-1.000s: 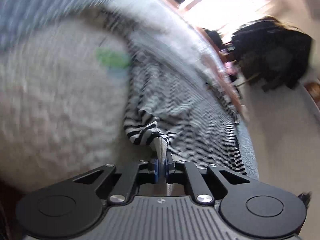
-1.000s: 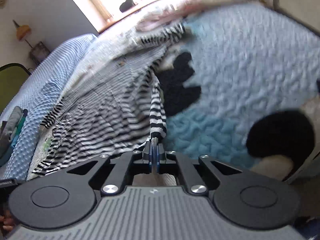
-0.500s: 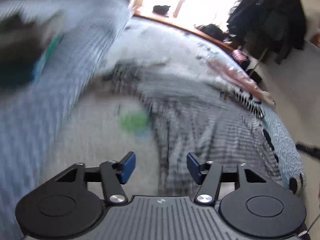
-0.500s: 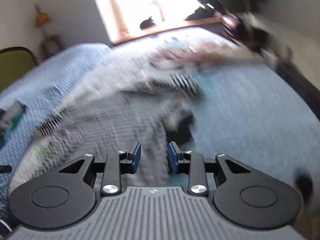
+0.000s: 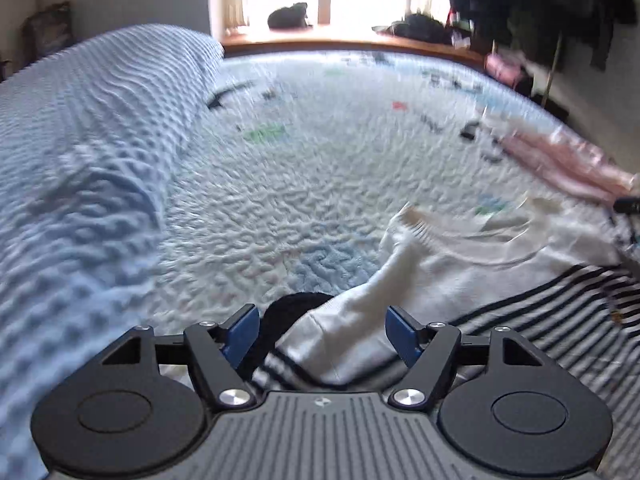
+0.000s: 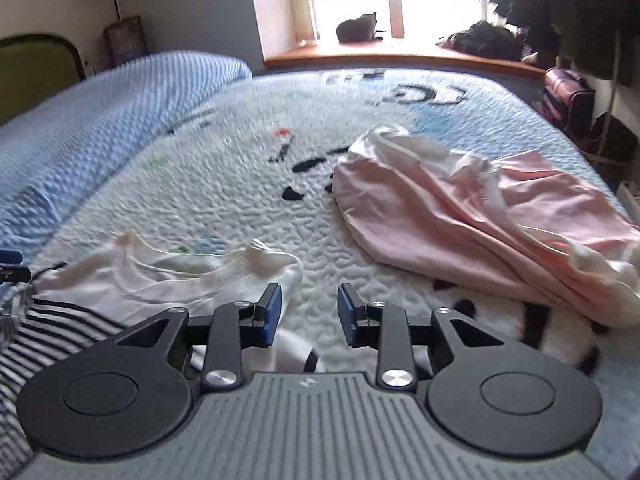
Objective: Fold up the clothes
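A shirt with a white top [image 5: 460, 264] and a black-and-white striped lower part [image 5: 560, 320] lies flat on the quilted bed [image 5: 280, 184]. My left gripper [image 5: 322, 316] is low over its white sleeve [image 5: 344, 344], which ends in a striped cuff. The jaws are opening, and the sleeve lies between them untouched by the pads. In the right wrist view the same shirt [image 6: 160, 280] sits at the lower left. My right gripper [image 6: 309, 298] stands open beside the shirt's right edge, with only quilt between its fingers.
A crumpled pink garment [image 6: 460, 216] lies on the right of the bed. A blue textured blanket [image 5: 80, 140] covers the left side. Beyond the bed are a wooden window sill [image 6: 400, 56] with a cat [image 6: 356, 28], dark hanging clothes [image 5: 540, 8] and a green chair [image 6: 36, 68].
A second ago both grippers were shut on edges of the striped fabric. They have let go, opened and swung fast across the bed to the shirt's white sleeve end.
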`<state>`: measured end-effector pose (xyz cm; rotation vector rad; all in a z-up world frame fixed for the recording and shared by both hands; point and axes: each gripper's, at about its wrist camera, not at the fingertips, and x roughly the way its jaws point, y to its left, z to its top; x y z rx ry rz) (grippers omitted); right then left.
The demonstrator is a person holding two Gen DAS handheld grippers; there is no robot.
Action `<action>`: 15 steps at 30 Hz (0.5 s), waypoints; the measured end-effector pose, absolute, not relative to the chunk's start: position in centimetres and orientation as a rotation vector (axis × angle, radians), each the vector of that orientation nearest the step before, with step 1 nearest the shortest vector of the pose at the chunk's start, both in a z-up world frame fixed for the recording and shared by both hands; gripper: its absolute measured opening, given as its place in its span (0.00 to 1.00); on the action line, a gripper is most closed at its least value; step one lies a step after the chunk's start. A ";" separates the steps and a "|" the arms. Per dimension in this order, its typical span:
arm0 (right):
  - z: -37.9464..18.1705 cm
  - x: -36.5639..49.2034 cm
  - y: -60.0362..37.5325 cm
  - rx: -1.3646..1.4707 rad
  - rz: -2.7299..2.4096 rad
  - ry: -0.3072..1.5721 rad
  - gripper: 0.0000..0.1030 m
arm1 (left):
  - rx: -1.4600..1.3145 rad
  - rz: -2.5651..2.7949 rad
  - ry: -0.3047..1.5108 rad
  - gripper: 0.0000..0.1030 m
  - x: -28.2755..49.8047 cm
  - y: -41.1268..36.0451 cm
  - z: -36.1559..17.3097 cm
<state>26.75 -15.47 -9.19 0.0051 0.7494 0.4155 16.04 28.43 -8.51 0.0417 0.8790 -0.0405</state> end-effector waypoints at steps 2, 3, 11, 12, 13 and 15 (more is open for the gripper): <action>-11.1 28.7 -14.8 0.006 0.422 0.776 0.33 | 0.027 -0.056 0.932 0.71 18.2 28.6 -10.3; -11.8 29.5 -14.6 0.017 0.432 0.795 0.34 | 0.016 -0.061 0.958 0.73 19.0 28.6 -11.2; -13.6 32.0 -10.7 0.034 0.533 0.875 0.05 | -0.071 -0.081 0.948 0.66 19.1 26.2 -12.1; -13.3 32.2 -10.5 0.038 0.519 0.883 0.04 | -0.088 -0.050 0.941 0.55 19.3 26.2 -12.0; -13.1 32.4 -10.4 0.052 0.506 0.894 0.04 | -0.133 -0.018 0.931 0.16 19.4 26.5 -11.8; -12.4 32.5 -10.0 0.032 0.492 0.893 0.03 | -0.210 0.017 0.935 0.06 19.7 26.8 -11.5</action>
